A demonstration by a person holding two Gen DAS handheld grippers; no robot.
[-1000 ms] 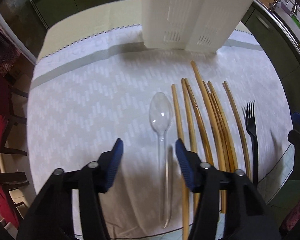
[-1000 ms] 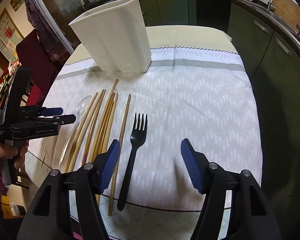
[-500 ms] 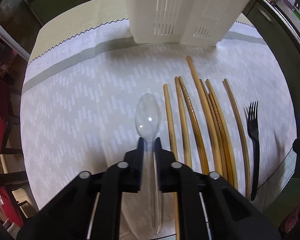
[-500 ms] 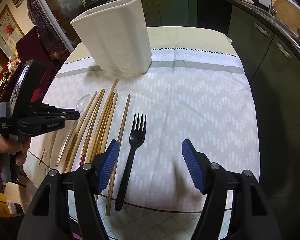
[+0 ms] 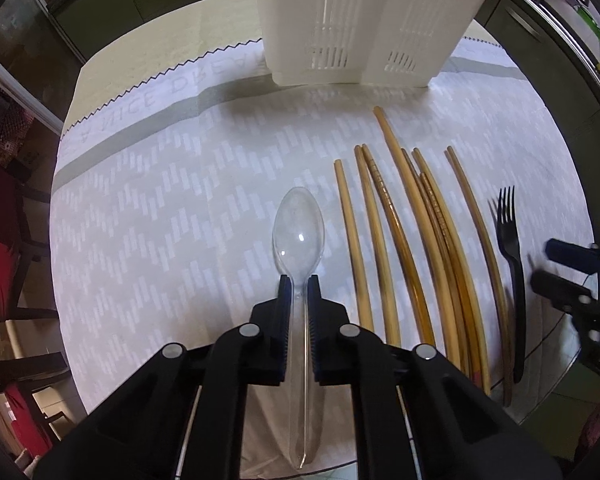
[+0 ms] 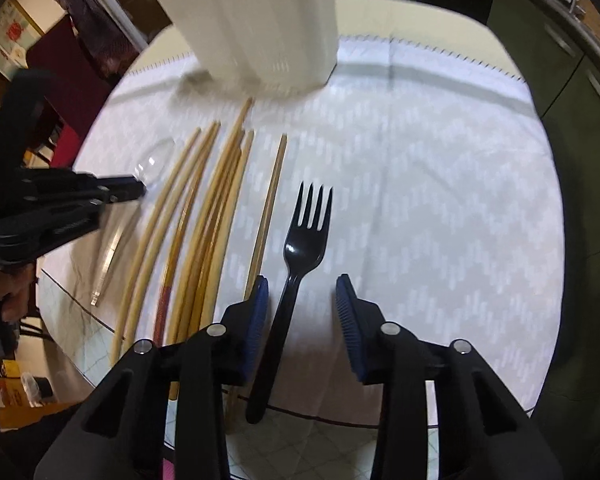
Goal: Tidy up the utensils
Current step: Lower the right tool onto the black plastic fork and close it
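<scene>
Left tool newly around spoon

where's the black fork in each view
Left wrist: fork at the far right, beyond the chopsticks, tines pointing away, right gripper beside it.
Right wrist: fork at centre, handle between the closing pads of the right gripper, not yet pinched.
Shared landmark: the white holder at the top.
</scene>
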